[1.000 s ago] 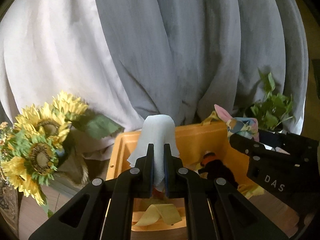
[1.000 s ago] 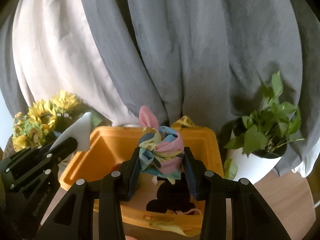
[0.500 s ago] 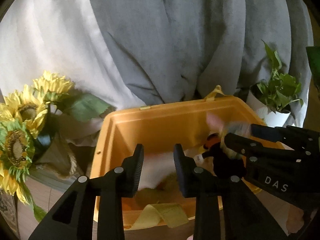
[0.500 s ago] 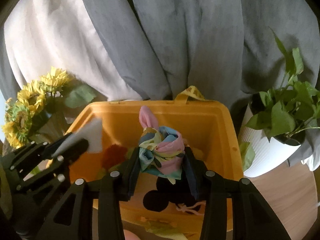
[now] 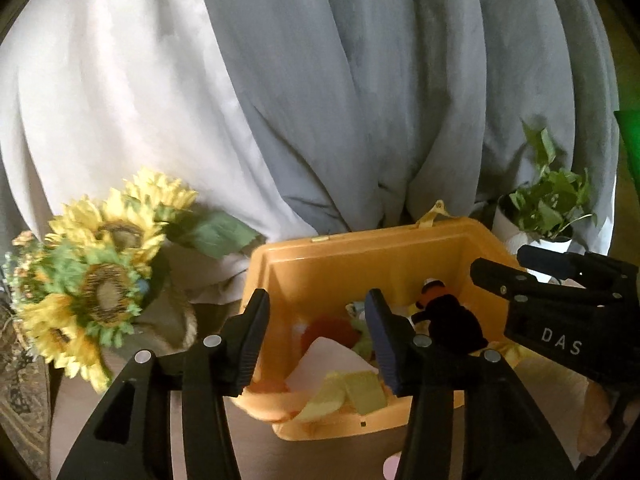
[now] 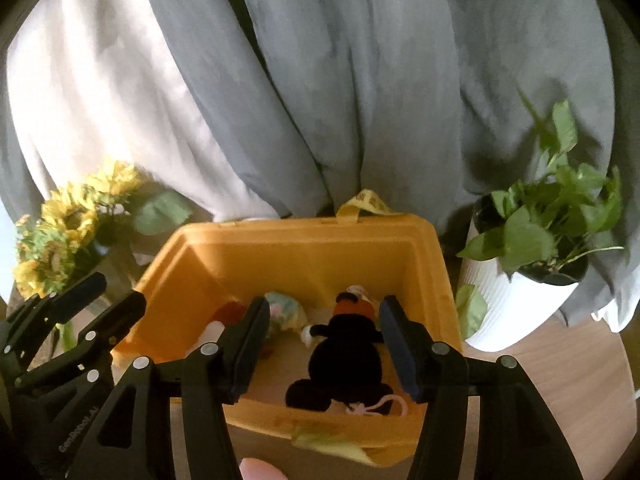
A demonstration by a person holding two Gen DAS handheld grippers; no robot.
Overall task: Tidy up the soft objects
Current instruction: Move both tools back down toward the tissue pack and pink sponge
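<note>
Both our grippers, left gripper (image 5: 316, 336) and right gripper (image 6: 322, 346), hang open and empty above the orange bin (image 6: 304, 236). Soft toys and cloths (image 6: 340, 356) lie inside it. Drop-off looks finished; next we fetch another item.

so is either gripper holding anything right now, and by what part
Nothing is held. The left gripper and right gripper are both open and empty above the orange plastic bin, where the black plush mouse toy lies loose.
</note>
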